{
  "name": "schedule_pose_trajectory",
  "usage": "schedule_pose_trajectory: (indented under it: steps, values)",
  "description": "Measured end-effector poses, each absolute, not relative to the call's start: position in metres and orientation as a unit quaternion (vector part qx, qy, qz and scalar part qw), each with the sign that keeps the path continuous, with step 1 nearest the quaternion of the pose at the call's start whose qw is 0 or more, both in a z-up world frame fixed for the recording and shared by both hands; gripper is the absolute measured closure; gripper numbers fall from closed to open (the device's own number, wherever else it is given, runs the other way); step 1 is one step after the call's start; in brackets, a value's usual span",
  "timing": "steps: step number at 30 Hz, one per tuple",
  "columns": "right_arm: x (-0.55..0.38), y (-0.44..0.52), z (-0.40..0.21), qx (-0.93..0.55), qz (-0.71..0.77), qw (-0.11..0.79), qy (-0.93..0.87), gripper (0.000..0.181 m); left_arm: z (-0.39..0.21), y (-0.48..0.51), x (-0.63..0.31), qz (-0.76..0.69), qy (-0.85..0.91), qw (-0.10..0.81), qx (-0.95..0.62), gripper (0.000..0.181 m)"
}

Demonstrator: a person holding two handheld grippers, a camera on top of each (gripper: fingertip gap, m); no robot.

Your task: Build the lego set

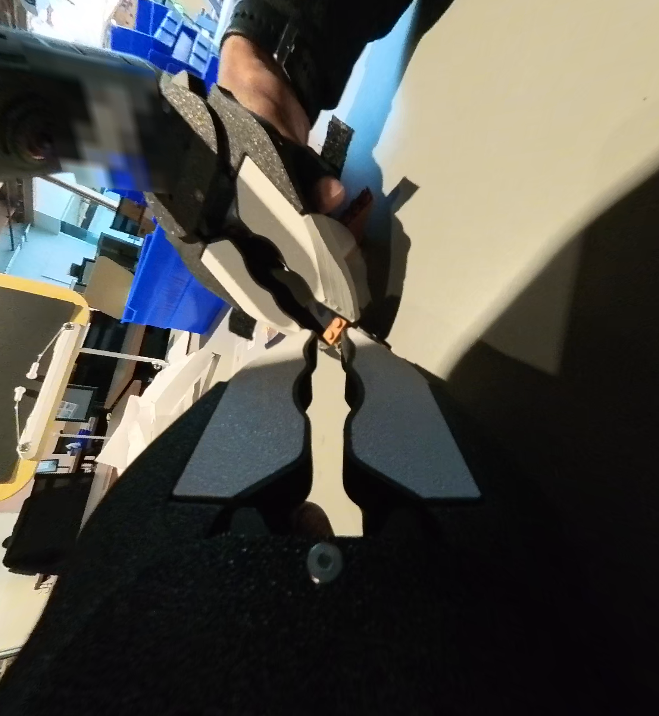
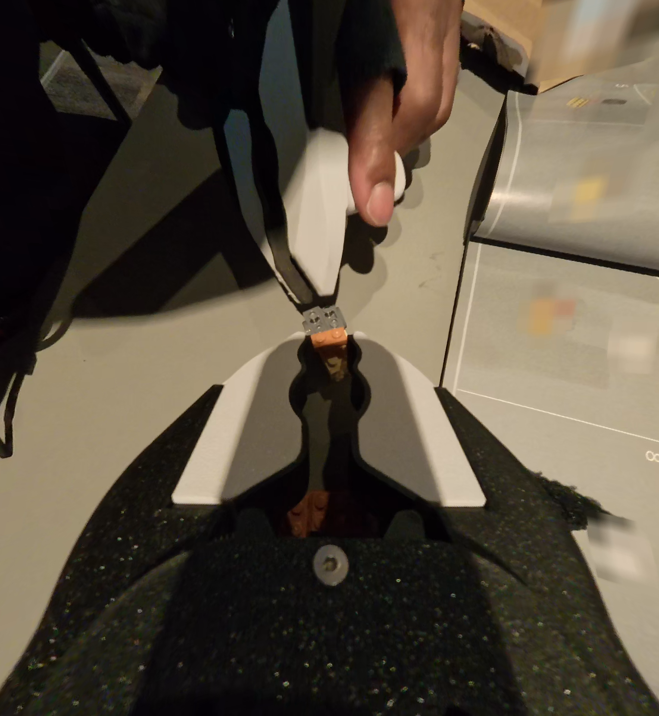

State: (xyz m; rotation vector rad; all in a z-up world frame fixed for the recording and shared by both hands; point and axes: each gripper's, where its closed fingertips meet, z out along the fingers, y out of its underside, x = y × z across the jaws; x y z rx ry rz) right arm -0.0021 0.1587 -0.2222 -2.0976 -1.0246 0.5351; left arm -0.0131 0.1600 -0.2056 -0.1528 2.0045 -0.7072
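Observation:
In the right wrist view, my right gripper [image 2: 328, 343] is shut on a small orange brick [image 2: 328, 341], which has a dark patterned piece [image 2: 335, 368] behind it between the fingers. My left gripper [image 2: 320, 306] comes down from above, shut on a small grey studded plate [image 2: 322, 321] that touches the orange brick's top edge. In the left wrist view, my left gripper [image 1: 328, 348] has its tips nearly closed on the grey piece, which is mostly hidden. The right gripper [image 1: 330, 325] meets it from the upper left with the orange brick [image 1: 334, 330]. Both are held above the grey table [image 2: 145, 387].
An open instruction booklet [image 2: 553, 348] lies on the table at the right. Brown bricks [image 2: 306, 515] show on the table through my right gripper's gap. A reddish-brown brick [image 1: 363, 205] lies behind the person's hand [image 1: 266, 100]. Blue bins [image 1: 173, 286] stand beyond the table's edge.

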Motion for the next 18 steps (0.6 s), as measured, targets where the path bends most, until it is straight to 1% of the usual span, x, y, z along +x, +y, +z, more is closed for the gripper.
schedule_pose_trajectory:
  steps: [4, 6, 18]
  values:
    - [-0.002, 0.161, -0.222, -0.814, 0.211, 0.359, -0.404, 0.164, -0.219, 0.158, -0.014, -0.273, 0.841, 0.464, -0.054, 0.173]
    - [-0.001, 0.163, -0.222, -0.813, 0.209, 0.355, -0.411, 0.164, -0.222, 0.156, -0.015, -0.271, 0.845, 0.459, -0.049, 0.178]
    - [-0.002, 0.163, -0.222, -0.807, 0.234, 0.342, -0.421, 0.164, -0.223, 0.155, -0.018, -0.273, 0.849, 0.451, -0.041, 0.179]
